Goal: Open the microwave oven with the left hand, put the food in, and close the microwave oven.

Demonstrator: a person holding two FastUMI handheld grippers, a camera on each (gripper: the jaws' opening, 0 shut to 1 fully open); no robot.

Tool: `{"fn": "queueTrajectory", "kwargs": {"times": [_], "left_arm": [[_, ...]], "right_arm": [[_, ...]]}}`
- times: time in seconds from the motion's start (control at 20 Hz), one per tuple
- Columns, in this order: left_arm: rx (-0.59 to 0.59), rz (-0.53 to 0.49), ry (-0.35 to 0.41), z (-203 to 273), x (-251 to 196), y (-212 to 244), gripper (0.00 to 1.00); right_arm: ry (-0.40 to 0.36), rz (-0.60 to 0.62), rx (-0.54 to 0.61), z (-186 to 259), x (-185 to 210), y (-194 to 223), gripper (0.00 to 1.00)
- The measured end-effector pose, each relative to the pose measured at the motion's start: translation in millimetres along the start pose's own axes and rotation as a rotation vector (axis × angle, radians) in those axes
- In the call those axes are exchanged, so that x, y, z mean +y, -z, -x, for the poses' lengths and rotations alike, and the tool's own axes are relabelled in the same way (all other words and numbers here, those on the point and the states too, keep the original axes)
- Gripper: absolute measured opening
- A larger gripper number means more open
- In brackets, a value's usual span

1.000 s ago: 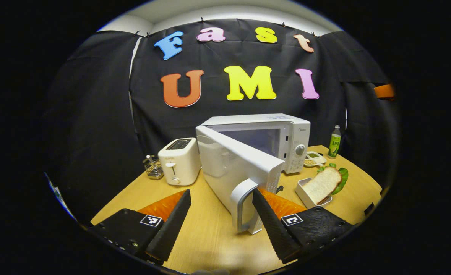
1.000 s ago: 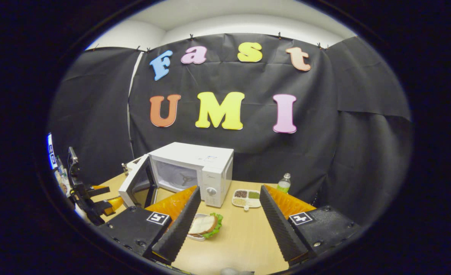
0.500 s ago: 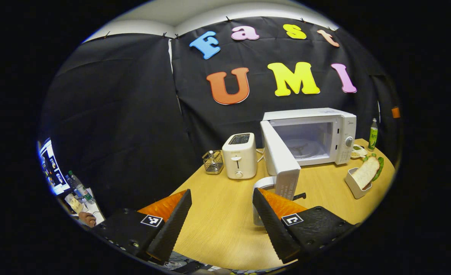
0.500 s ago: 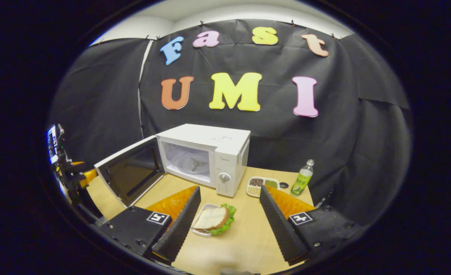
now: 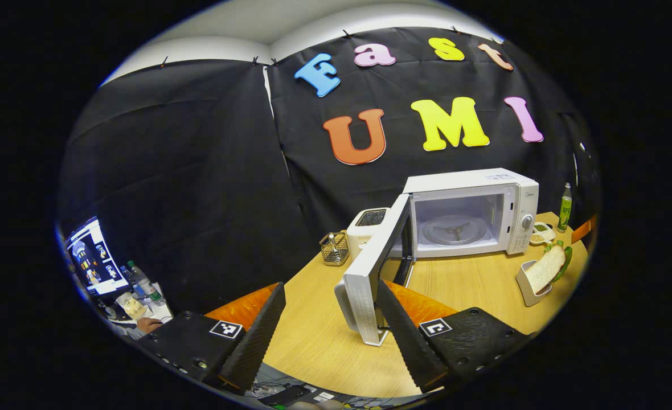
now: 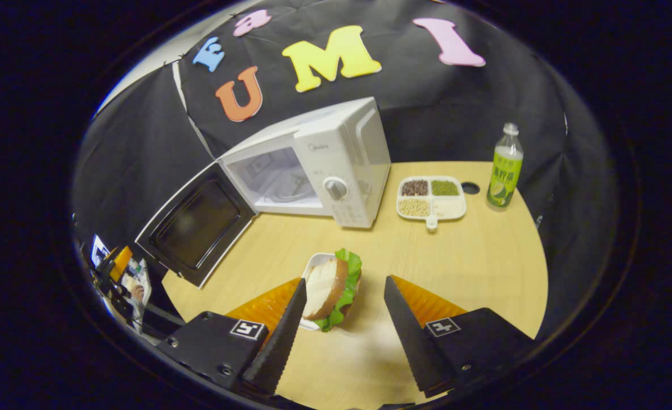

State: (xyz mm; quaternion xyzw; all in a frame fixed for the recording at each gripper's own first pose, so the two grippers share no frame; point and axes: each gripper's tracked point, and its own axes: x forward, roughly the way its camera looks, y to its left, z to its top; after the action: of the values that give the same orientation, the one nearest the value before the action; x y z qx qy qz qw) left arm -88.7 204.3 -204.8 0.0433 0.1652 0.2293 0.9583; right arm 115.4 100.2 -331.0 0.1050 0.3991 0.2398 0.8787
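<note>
The white microwave [image 5: 472,205] stands at the back of the wooden table [image 5: 313,336] with its door [image 5: 378,259] swung wide open and the turntable showing. My left gripper [image 5: 330,293] is open; the door's handle edge [image 5: 356,304] sits between its fingers, close to the right one. The food is a sandwich [image 6: 327,287] with lettuce in a small white dish, also seen as the sandwich [image 5: 545,269] at the right in the left gripper view. My right gripper [image 6: 344,282] hangs open just above it, the fingertips either side. The microwave [image 6: 336,165] lies beyond, with its door [image 6: 196,225] open.
A white toaster [image 5: 370,219] and a wire basket [image 5: 334,249] stand left of the microwave. A divided tray of seeds [image 6: 431,196] and a green bottle [image 6: 505,168] stand to its right. Bare tabletop [image 6: 484,256] lies right of the sandwich.
The microwave door has swung from partly open to wide open as my left gripper pulled back and left. My right gripper has tilted down and closed in over the sandwich.
</note>
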Motion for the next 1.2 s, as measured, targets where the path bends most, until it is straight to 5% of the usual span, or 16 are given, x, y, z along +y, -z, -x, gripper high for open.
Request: {"fn": "queueTrajectory", "kwargs": {"times": [0.05,0.15,0.2,0.25,0.35,0.55,0.8,0.85,1.2], "left_arm": [[-0.002,0.01,-0.008,8,-2,-4,0.96],[0.011,0.029,-0.027,20,-4,-5,0.96],[0.017,0.033,-0.039,27,-4,-5,0.97],[0.017,0.038,-0.046,32,-3,-6,0.97],[0.013,0.06,-0.054,39,-2,-7,0.96],[-0.002,0.087,-0.032,41,-4,-8,0.97],[-0.017,0.1,0.026,33,2,-4,0.96],[-0.022,0.097,0.037,29,2,-6,0.96],[-0.095,0.078,0.162,6,-5,-32,0.96]], "right_arm": [[-0.024,-0.031,0.037,-10,-1,4,0.75],[-0.065,-0.072,0.094,-28,2,9,0.7],[-0.077,-0.086,0.109,-33,1,10,0.8],[-0.092,-0.103,0.126,-39,4,10,0.77],[-0.097,-0.14,0.18,-46,7,16,0.56],[-0.117,-0.261,0.244,-51,14,19,0.39],[-0.109,-0.444,0.274,-51,18,18,0.31],[-0.091,-0.446,0.266,-51,18,17,0.37],[-0.041,-0.406,0.107,-26,50,-32,0.36]]}}
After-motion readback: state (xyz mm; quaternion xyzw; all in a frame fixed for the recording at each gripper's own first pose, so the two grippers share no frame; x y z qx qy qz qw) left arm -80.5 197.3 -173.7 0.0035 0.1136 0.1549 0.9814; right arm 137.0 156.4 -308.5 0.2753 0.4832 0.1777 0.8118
